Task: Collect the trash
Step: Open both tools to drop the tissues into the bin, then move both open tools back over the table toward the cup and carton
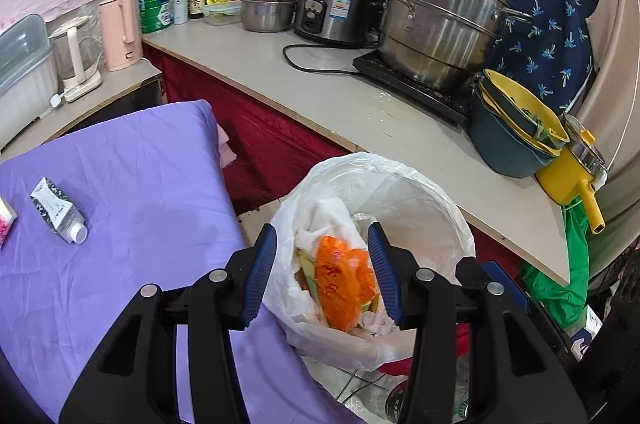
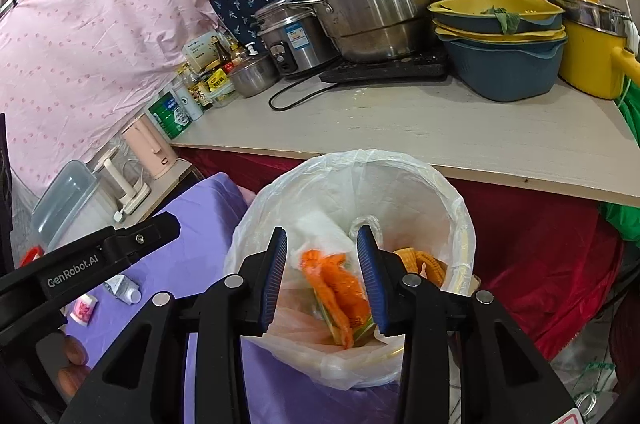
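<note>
Both hand-held grippers hang over the mouth of the trash bin (image 1: 420,192), which stands in the narrow gap between the purple-covered bed (image 1: 120,184) and the long bench (image 1: 360,112). The bin's rim sits just under the bench's front edge and right against the bed's corner, so there is little room on either side; the opening above it is free.

The left hand-held gripper (image 1: 322,276) has its jaws spread wide with nothing between them. The right hand-held gripper (image 2: 322,278) is likewise wide apart and holds nothing.

Inside the white bag (image 2: 280,208) lining the bin lie an orange wrapper (image 1: 340,284), white tissue (image 1: 320,220) and some green scraps. The right view alone shows a yellow cloth-like piece (image 2: 428,260) at the bin's right side.

On the bed, well apart from the bin, a small carton (image 1: 56,210) lies on its side; beside it is a pink-printed packet (image 2: 84,310), only an edge of which shows in the left view.

On the bench stand a big steel steamer (image 1: 444,24), a rice cooker (image 1: 332,4) and stacked blue and yellow basins (image 2: 500,40) with a few green leaves in the top one.
</note>
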`<state>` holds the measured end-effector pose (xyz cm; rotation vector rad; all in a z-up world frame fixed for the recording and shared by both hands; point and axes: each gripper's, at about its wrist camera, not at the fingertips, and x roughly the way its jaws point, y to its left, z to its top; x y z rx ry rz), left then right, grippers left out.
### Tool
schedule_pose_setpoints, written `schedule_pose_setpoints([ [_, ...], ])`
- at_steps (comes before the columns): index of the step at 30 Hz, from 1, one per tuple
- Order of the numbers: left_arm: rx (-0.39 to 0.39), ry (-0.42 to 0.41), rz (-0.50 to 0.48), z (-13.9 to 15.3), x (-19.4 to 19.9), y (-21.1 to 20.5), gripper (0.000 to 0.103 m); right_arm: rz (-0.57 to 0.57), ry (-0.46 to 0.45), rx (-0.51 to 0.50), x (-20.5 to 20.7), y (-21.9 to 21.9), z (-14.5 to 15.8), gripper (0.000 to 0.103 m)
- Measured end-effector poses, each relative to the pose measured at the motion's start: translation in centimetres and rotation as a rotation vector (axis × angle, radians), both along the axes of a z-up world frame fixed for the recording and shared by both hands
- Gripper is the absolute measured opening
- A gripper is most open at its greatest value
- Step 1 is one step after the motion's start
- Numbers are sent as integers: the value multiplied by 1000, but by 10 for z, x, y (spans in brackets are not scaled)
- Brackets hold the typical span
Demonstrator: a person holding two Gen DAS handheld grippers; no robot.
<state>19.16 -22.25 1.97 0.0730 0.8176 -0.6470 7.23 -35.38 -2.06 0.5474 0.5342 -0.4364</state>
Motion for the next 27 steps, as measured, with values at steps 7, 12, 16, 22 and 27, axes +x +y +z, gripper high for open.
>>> schedule_pose_setpoints([
  [7,-24,-10,43,11,2,30,46,28,-13,-29,4,24,16,43],
  [12,-39,-13,86,18,6,57,52,63,-21,-54,12,47,27,48],
  [16,-51,-27,133,22,9,87,56,100,-25,-69,21,70,34,49],
  [22,-48,-30,211,22,17,138,56,170,-22,-73,41,108,38,51],
  [27,-37,-23,284,15,25,182,56,243,-13,-78,59,145,37,51],
])
